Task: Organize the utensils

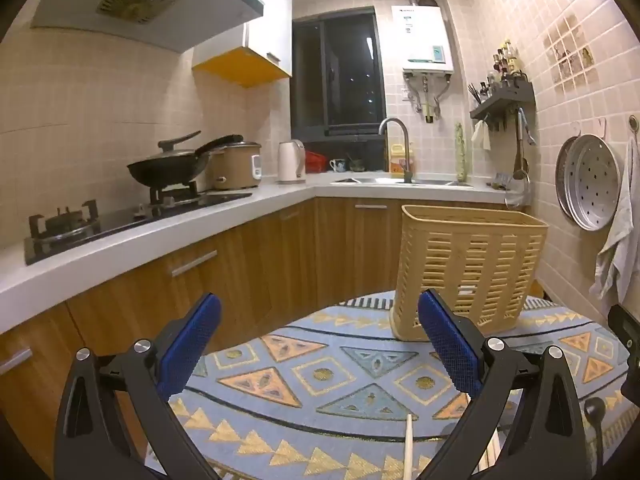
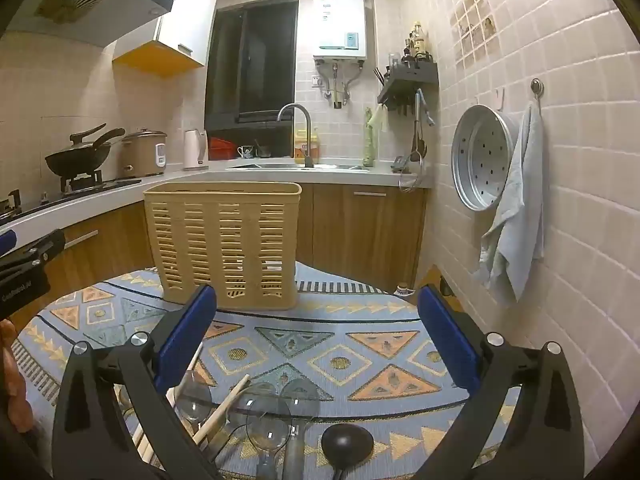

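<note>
Both the left gripper (image 1: 320, 340) and right gripper (image 2: 318, 332) gape wide, holding nothing; the slatted basket (image 2: 224, 240) stands far, utensils (image 2: 276, 428) lie near.

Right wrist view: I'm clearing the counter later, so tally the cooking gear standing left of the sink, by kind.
Wok: 1
Rice cooker: 1
Kettle: 1
Total: 3
</note>
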### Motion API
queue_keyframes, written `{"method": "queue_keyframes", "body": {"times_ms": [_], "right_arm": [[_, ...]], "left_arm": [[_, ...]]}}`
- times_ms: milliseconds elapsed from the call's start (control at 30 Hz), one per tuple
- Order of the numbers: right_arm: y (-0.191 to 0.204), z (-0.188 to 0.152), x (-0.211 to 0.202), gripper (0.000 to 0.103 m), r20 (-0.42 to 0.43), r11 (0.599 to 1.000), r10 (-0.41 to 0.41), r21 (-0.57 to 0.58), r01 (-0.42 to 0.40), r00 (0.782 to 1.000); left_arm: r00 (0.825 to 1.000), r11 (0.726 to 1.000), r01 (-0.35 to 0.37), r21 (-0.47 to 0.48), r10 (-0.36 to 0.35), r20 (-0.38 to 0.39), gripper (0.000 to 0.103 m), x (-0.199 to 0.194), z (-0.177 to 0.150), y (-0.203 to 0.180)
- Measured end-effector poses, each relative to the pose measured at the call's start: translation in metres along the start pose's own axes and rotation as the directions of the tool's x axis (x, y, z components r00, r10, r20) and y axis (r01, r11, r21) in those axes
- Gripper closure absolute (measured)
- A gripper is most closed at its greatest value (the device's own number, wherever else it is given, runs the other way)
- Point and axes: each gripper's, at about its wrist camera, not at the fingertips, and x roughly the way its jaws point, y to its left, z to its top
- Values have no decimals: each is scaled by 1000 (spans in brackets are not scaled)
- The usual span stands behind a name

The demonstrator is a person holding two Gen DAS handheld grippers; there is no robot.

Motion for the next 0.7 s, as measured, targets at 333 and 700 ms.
{"method": "queue_keyframes", "body": {"times_ms": [333,700], "right_arm": [[1,1,5,7,-25,1000,0,-9,0,1000],[3,1,-4,7,7,1000,6,-14,-6,1000]], "left_arm": [[1000,999,-24,-25,25,16,7,0,-4,11],[999,1000,-25,-13,26,23,7,-3,-2,6]]}}
